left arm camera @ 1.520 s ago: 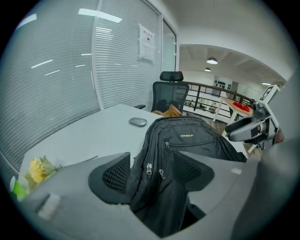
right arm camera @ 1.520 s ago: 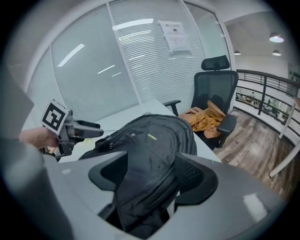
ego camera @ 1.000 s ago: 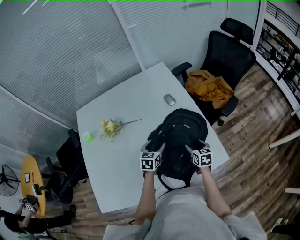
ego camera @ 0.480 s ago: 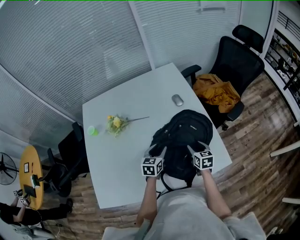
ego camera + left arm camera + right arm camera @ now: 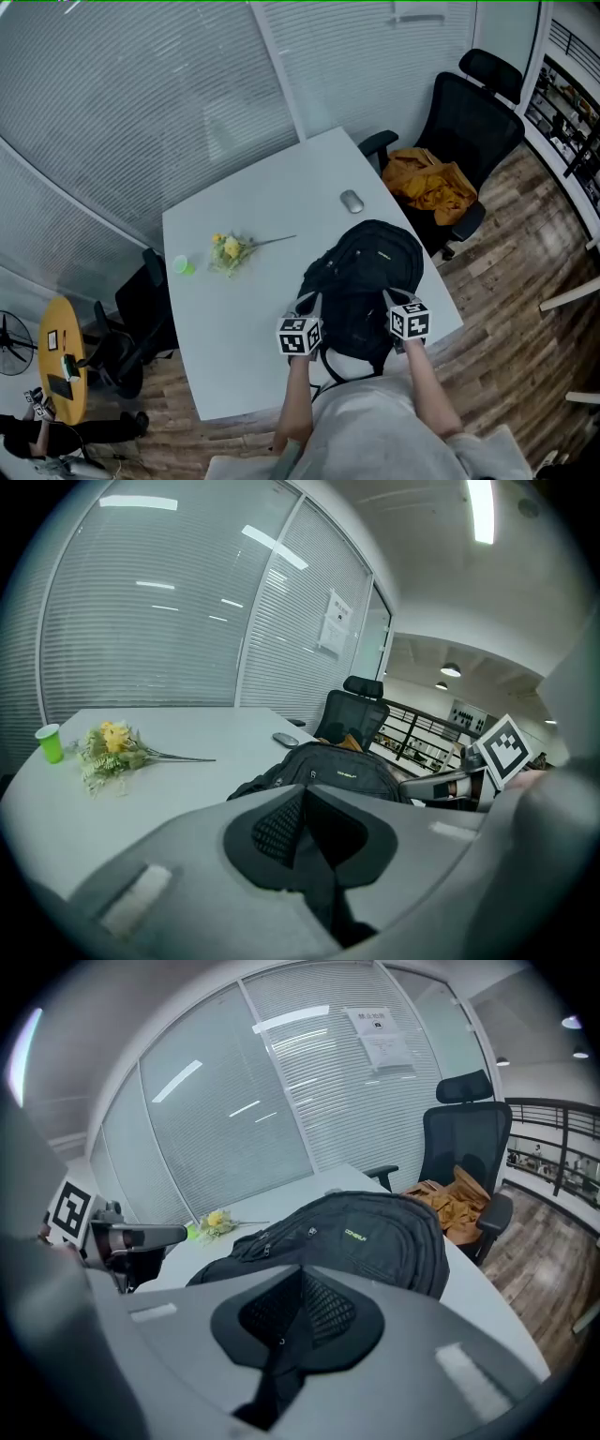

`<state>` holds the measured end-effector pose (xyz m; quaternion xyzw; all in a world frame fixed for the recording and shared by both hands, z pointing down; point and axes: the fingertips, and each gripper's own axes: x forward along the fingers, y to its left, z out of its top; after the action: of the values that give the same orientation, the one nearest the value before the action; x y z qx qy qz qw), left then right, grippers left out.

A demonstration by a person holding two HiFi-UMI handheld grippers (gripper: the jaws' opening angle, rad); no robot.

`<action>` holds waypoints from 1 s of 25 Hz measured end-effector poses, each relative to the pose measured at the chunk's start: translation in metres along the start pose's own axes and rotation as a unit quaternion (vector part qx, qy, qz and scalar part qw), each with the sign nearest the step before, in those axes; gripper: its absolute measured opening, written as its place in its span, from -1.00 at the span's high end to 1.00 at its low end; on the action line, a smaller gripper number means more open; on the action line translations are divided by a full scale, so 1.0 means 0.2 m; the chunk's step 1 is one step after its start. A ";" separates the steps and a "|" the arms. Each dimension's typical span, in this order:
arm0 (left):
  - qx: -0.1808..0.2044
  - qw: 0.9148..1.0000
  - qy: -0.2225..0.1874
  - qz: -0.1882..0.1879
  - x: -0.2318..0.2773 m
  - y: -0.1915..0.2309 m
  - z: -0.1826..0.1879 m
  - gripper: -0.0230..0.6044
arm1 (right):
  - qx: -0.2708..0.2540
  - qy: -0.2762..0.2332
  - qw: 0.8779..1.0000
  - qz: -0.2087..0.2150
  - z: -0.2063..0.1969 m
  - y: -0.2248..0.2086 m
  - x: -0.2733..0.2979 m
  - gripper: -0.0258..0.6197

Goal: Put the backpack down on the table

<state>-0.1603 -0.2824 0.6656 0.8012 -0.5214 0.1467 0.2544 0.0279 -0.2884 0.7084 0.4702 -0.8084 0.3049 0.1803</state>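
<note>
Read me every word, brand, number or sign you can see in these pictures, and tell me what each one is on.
Nothing can be quoted with certainty.
Yellow-green brand mark on the backpack: letters too small to read.
Paper notice on the glass wall: print too small to read.
Square markers on the cubes: black-and-white patterns only, no letters.

Office: swivel chair [image 5: 473, 112], blinded glass partition [image 5: 141, 112]
</note>
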 end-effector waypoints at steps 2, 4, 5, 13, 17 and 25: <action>-0.003 1.000 -0.001 0.002 -0.01 0.01 0.00 0.92 | 0.000 0.003 1.000 0.007 -0.01 0.01 0.00 0.92; -0.006 1.000 -0.004 0.003 -0.02 0.03 0.01 0.92 | -0.002 0.006 1.000 0.015 -0.02 0.02 0.00 0.92; -0.006 1.000 -0.005 0.002 -0.03 0.03 0.01 0.92 | -0.002 0.007 1.000 0.018 -0.03 0.02 0.00 0.92; 0.000 1.000 -0.004 -0.003 -0.02 0.03 0.03 0.92 | -0.007 0.009 1.000 0.024 0.00 0.03 0.02 0.92; 0.002 1.000 -0.003 -0.003 -0.02 0.03 0.04 0.92 | -0.003 0.008 1.000 0.023 0.00 0.03 0.03 0.92; 0.004 1.000 0.001 -0.005 -0.03 0.03 0.02 0.92 | -0.002 0.011 1.000 0.022 -0.02 0.01 0.02 0.92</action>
<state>-0.1684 -0.2830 0.6611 0.8048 -0.5162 0.1482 0.2527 0.0234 -0.2881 0.7135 0.4483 -0.8172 0.3125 0.1834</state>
